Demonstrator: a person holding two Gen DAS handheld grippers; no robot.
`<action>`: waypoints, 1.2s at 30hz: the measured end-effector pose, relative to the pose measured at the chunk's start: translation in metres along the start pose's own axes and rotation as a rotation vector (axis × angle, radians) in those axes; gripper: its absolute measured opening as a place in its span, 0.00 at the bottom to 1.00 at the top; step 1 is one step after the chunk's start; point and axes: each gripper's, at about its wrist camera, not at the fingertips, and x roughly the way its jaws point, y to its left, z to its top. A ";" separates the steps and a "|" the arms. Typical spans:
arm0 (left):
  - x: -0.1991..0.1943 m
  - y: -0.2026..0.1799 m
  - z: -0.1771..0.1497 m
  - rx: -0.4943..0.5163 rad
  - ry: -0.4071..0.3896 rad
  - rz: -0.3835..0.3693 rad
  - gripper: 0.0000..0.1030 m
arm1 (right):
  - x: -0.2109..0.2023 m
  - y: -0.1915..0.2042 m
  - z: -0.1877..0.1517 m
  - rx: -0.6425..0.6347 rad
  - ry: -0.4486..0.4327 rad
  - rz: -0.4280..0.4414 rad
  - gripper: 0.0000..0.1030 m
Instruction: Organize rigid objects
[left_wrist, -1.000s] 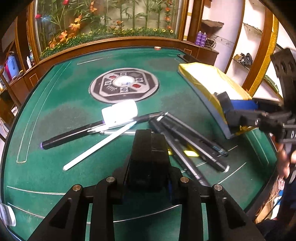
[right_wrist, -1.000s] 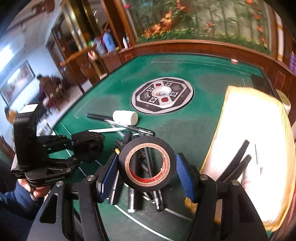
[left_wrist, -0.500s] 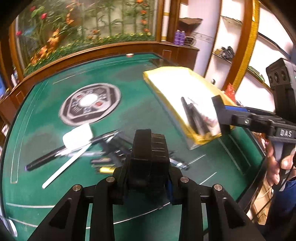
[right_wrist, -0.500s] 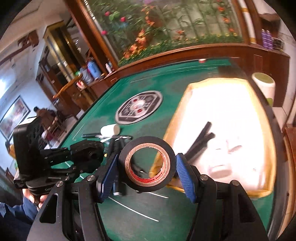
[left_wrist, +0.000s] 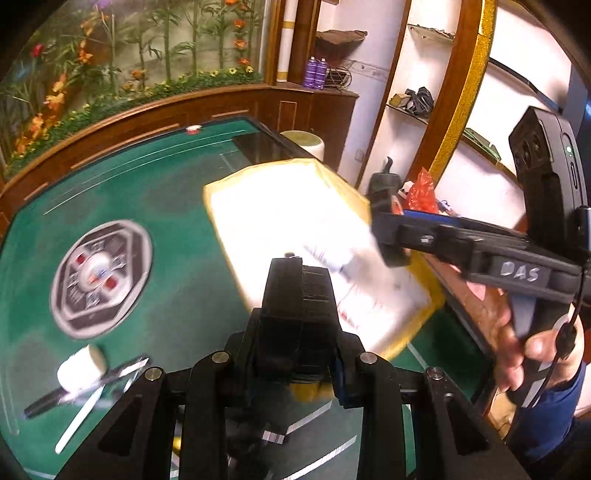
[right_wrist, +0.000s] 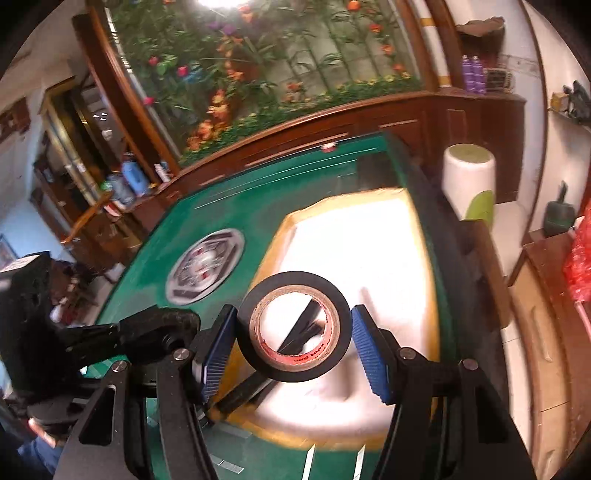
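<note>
Right wrist view: right gripper (right_wrist: 293, 341) clamps tape roll (right_wrist: 293, 326) across outer rim, light, stiff; left gripper (left_wrist: 295, 332) grips black block (left_wrist: 295, 295)

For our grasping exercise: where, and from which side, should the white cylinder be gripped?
Probably its middle, from above, jaws across the curved sides: the cylinder lies on its side by the pens, leaving only its top clear.
</note>
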 end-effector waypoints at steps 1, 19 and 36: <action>0.008 0.000 0.007 -0.006 0.013 -0.010 0.31 | 0.007 -0.003 0.007 0.001 0.008 -0.024 0.60; 0.114 0.019 0.052 -0.115 0.166 0.016 0.31 | 0.119 -0.055 0.053 0.060 0.228 -0.198 0.60; 0.086 0.017 0.055 -0.113 0.092 0.046 0.48 | 0.093 -0.045 0.048 0.068 0.154 -0.163 0.61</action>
